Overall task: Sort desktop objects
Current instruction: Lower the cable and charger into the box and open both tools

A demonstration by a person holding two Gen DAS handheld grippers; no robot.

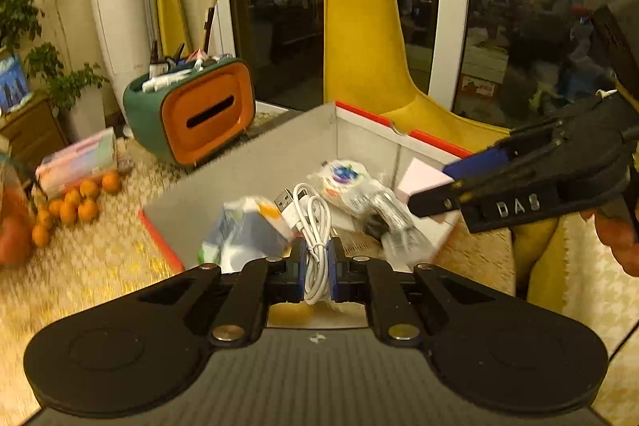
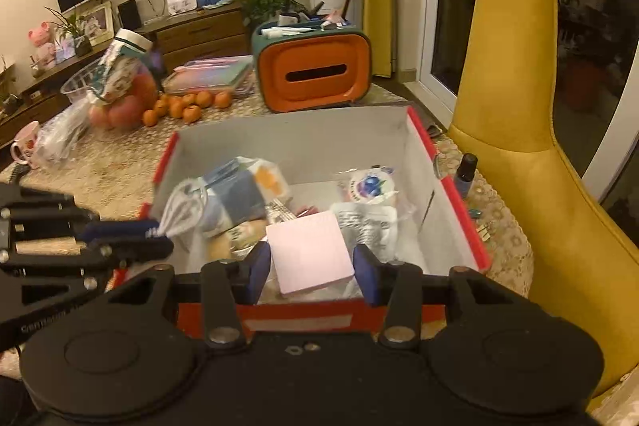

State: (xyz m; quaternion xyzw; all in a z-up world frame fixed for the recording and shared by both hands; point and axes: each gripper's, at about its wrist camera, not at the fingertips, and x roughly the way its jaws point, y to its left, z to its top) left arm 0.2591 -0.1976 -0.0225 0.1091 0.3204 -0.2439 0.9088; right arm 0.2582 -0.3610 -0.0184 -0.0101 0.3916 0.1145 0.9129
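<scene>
We carry two finds at once over the red-edged, grey-lined cardboard box point(image 2: 287, 142) on the lace-covered desk point(image 2: 116, 166). Our left claw point(image 1: 317, 258) is pinched fully shut on a coiled white USB cable point(image 1: 315, 222), which hangs just ahead of its pads above the box's near corner. Our right claw point(image 2: 311, 264) stands about half open, its blue pads clamped on the sides of a pale pink block of sticky notes point(image 2: 309, 252), held above the box's near wall.

Below and beyond both claws, the box already holds several plastic-wrapped snack packets point(image 2: 371, 190), so we judge the sorting well under way. Still out on the desk: a small dark bottle point(image 2: 466, 172) to the right of the box. Both loads have yet to be released.
</scene>
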